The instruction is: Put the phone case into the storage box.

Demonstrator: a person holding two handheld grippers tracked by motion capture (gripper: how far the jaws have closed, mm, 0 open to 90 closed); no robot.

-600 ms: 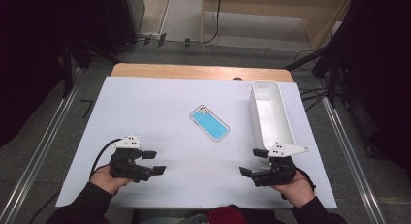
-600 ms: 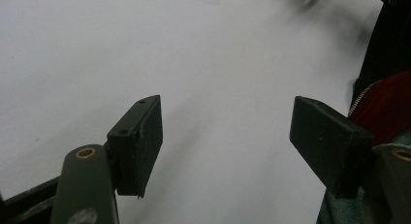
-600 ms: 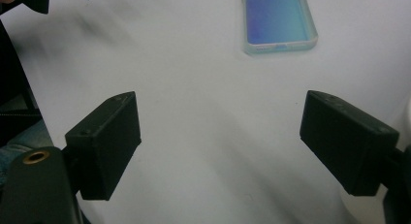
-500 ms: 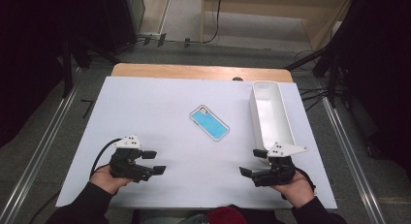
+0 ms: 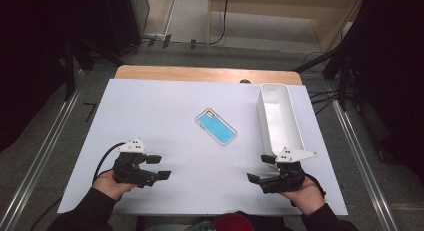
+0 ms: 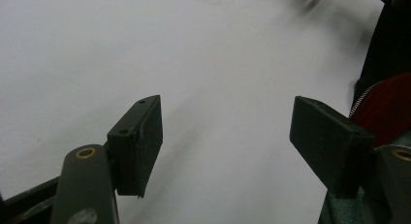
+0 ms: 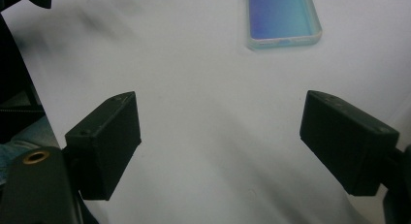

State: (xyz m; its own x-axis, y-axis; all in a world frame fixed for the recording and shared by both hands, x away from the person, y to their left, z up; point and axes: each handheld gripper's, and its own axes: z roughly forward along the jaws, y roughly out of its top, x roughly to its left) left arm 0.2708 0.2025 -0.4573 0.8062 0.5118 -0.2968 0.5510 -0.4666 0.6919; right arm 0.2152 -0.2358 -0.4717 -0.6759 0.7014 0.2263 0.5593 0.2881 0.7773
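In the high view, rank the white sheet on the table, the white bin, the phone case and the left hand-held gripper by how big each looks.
1. White sheet, by far the largest.
2. White bin.
3. Phone case and left hand-held gripper: these look about alike, and the gripper is nearer the camera, so I won't rank them.

Comparison of the earlier high views with the present one: no displacement is showing. The left gripper and the right gripper are resting at the same spots near the front edge of the counter. Their fingers are standing just as far apart as before, with nothing between them. The phone case and the white tray are lying exactly where they lay, and neither is being touched.
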